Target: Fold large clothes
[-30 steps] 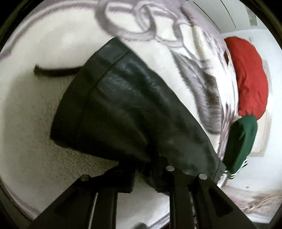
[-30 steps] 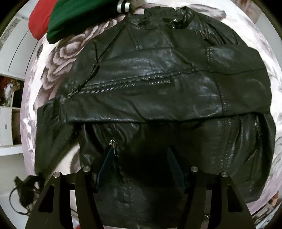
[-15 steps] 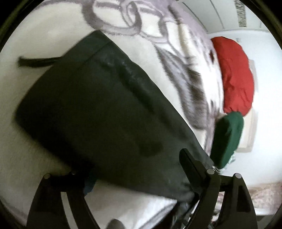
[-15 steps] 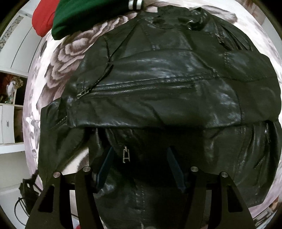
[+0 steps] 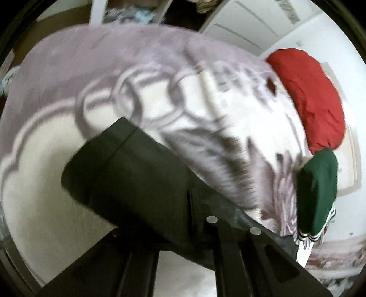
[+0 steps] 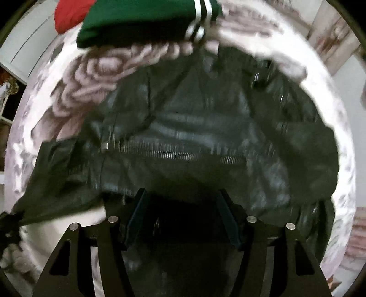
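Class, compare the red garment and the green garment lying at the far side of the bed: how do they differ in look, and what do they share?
The red garment is plain; the green garment has white stripes on a dark band at one end. In the left wrist view the red garment shows as the larger bundle and the green garment as the smaller. The red garment lies beyond the green. Both rest bundled on the floral blanket, touching each other.

Looks like a bedroom in someone's home. There's a bed with a fuzzy rose-print blanket [image 6: 96, 75], folded red [image 5: 313, 100] and green clothes [image 5: 318, 189] stacked on it, plus white cupboard doors [image 5: 247, 25] behind.
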The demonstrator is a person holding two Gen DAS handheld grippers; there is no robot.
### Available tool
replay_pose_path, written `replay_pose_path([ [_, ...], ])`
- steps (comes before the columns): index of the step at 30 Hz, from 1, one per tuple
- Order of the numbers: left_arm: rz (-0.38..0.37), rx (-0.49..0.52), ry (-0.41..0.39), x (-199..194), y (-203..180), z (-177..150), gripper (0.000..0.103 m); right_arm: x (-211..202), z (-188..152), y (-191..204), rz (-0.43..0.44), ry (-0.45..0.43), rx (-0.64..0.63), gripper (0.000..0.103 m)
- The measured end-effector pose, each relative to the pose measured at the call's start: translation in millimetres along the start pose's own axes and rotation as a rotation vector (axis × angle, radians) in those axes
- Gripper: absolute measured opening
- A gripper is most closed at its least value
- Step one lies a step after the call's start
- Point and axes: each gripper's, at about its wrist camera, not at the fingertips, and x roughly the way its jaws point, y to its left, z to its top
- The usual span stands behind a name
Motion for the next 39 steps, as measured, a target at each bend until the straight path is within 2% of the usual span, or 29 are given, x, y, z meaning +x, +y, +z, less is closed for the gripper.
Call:
replay_pose_path([
  [2,-0.013,0.057,-0.019,-15,-13,3,0.003,12,11,6,-0.006,-0.028,0.001,0.043],
  [3,-0.016,0.085,-0.027,-20,-23,2,0.003,25,14,9,-0.005,-0.005,-0.005,0.043],
  [5,-0.017,0.147,-0.044,-29,-43,1,0.003,59,18,15,-0.015,0.123,-0.018,0.043],
  [6,-0.007,0.198,-0.066,-36,-56,-2,0.003,68,19,13,-0.009,0.148,-0.002,0.043],
  [8,0.002,0.297,-0.104,-41,-82,-9,0.003,66,23,6,0.024,0.148,0.026,0.043],
  [10,0.010,0.388,-0.133,-46,-107,-16,0.003,58,24,-8,0.076,0.143,0.052,0.048],
  [11,-0.002,0.436,-0.141,-48,-125,-22,0.003,51,22,-19,0.082,0.134,0.069,0.057],
  [12,-0.011,0.462,-0.146,-47,-138,-25,0.003,45,21,-28,0.075,0.125,0.082,0.059],
  [16,-0.069,0.608,-0.169,-55,-205,-62,0.003,21,10,-87,0.066,0.097,0.147,0.060],
  [19,-0.127,0.721,-0.154,-55,-262,-108,0.003,3,-1,-132,0.078,0.090,0.222,0.060],
  [23,-0.204,0.878,-0.073,-44,-337,-196,0.003,-22,-19,-223,0.095,0.089,0.346,0.060],
  [25,-0.231,0.995,-0.007,-31,-375,-260,0.003,-31,-31,-259,0.088,0.082,0.385,0.060],
  [27,-0.266,1.074,0.049,-21,-399,-313,0.003,-41,-50,-306,0.073,0.079,0.427,0.060],
  [29,-0.280,1.190,0.104,-5,-420,-380,0.003,-44,-63,-345,0.056,0.089,0.455,0.060],
  [30,-0.282,1.224,0.117,-1,-427,-400,0.003,-43,-65,-356,0.052,0.094,0.466,0.060],
  [32,-0.248,1.328,0.172,22,-437,-456,0.003,-41,-79,-386,0.036,0.108,0.500,0.060],
  [34,-0.185,1.375,0.222,46,-439,-489,0.004,-37,-92,-412,0.031,0.129,0.528,0.060],
  [37,-0.037,1.435,0.316,84,-436,-519,0.007,-33,-108,-439,0.042,0.145,0.552,0.060],
  [39,-0.013,1.428,0.370,93,-426,-521,0.011,-31,-116,-450,0.062,0.153,0.559,0.060],
])
